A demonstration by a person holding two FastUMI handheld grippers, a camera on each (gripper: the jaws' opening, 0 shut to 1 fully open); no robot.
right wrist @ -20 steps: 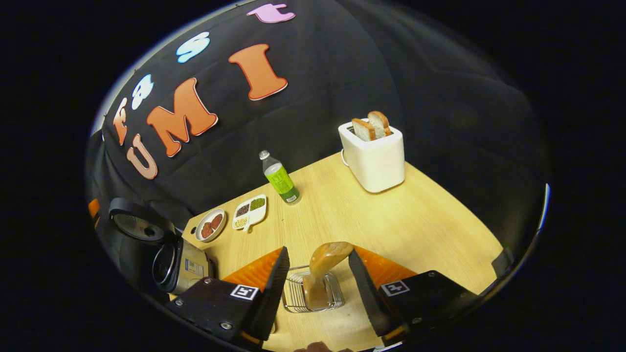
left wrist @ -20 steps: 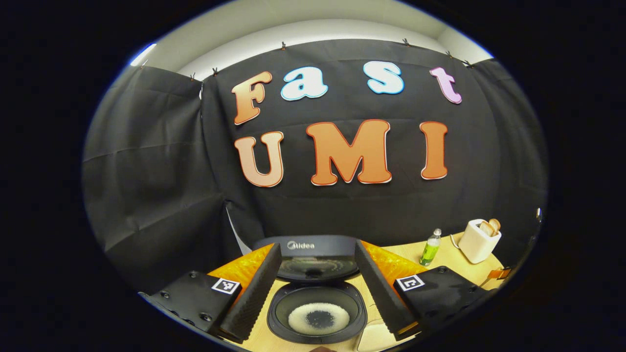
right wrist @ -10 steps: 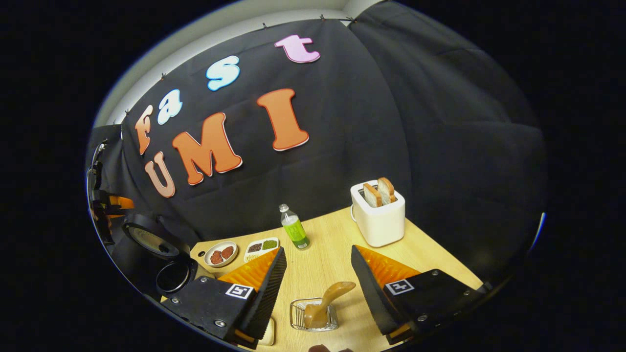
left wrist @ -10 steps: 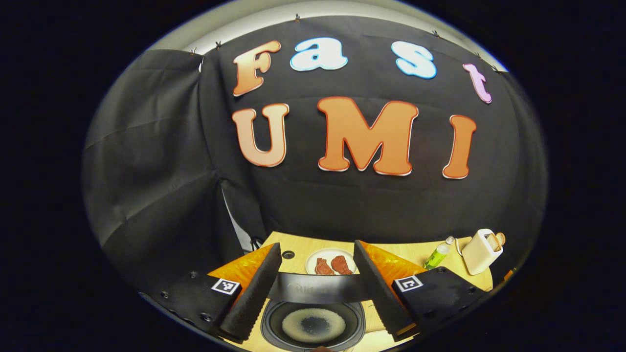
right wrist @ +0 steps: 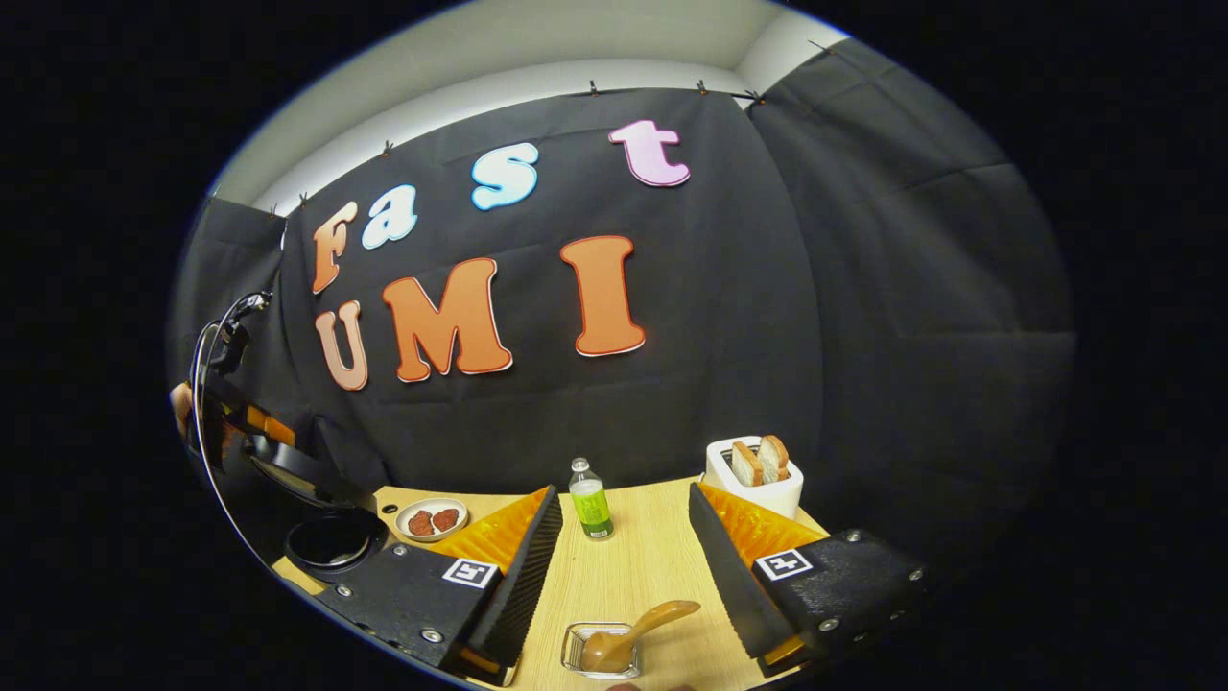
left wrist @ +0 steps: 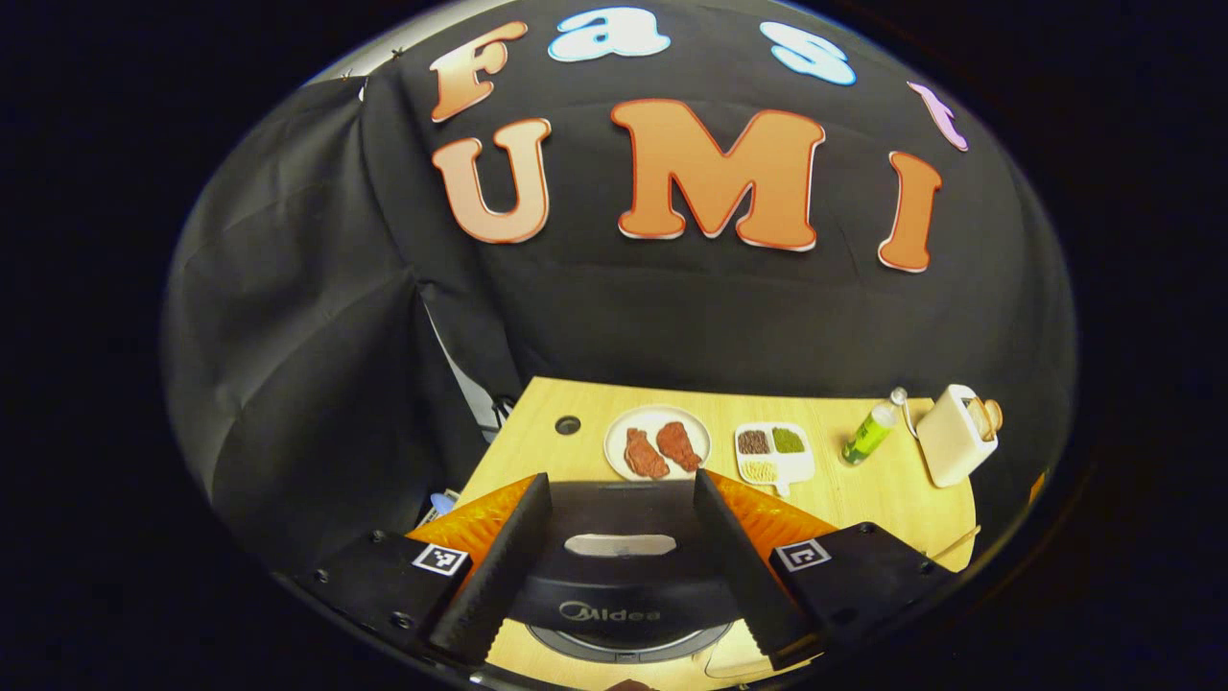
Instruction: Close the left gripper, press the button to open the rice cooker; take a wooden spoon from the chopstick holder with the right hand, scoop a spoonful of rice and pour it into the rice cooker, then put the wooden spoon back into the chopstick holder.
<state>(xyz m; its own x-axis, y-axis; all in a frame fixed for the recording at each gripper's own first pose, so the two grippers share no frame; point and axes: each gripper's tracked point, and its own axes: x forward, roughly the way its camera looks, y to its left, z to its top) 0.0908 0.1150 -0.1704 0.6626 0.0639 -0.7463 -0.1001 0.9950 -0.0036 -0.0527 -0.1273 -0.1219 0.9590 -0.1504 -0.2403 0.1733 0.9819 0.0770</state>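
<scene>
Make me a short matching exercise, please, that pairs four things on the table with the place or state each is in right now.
Things:
1. wooden spoon
2. bread slices
3. rice cooker lid
4. right hand-held gripper

Places or states:
A. standing up out of the white toaster
B. open, holding nothing
C. leaning in the wire chopstick holder
D. between the fingers of the left hand-held gripper

Pairs: 1-C, 2-A, 3-D, 4-B
</scene>
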